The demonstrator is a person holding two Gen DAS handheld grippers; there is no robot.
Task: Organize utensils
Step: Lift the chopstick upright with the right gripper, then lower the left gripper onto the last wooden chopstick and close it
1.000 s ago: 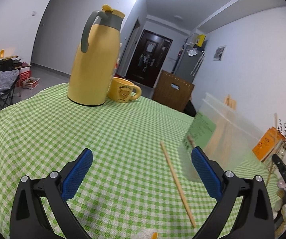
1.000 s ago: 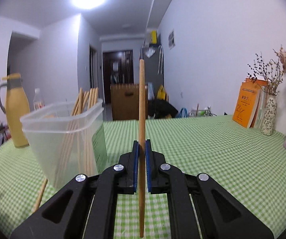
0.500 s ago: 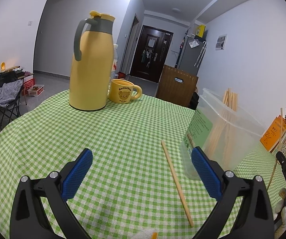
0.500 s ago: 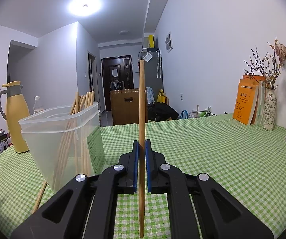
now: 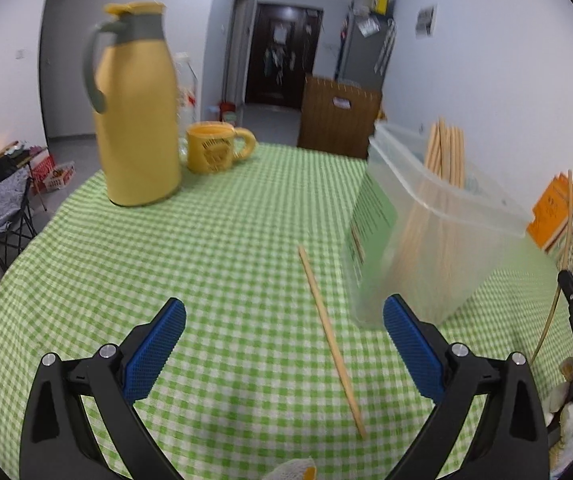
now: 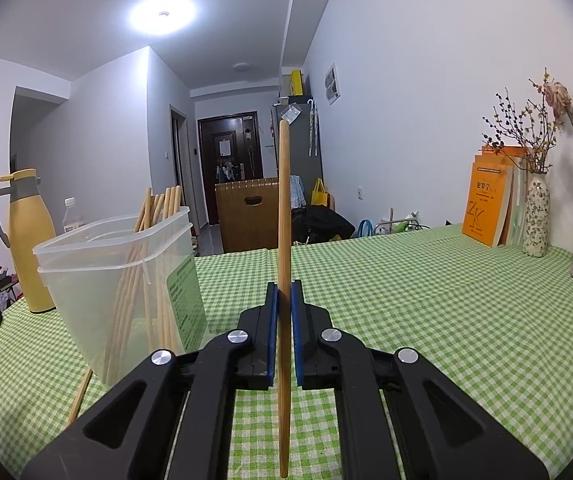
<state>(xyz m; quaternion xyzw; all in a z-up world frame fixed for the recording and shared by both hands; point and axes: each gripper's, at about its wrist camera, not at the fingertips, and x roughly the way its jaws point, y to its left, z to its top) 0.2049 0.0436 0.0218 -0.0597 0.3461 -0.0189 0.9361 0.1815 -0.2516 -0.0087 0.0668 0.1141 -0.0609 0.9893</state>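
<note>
A tabletop (image 5: 214, 240) under green checked cloth carries, in descending size, a yellow thermos jug (image 5: 136, 108), a clear plastic container (image 6: 122, 280) and a yellow mug (image 5: 212, 152). The container stands upright and holds a bundle of wooden chopsticks (image 6: 158, 216) leaning against its wall, their tips above the rim; the mug's contents cannot be seen. The right gripper (image 6: 282, 320) has its jaws clenched on one upright chopstick (image 6: 284, 208), beside the container. The left gripper (image 5: 282, 340) hangs over the cloth with jaws released and empty, a loose chopstick (image 5: 328, 336) lying between them on the tabletop, just beside the container's base. The step in hand is judged to be transfer: next, the held stick must clear the rim and drop in, then the loose one be pinched.
</note>
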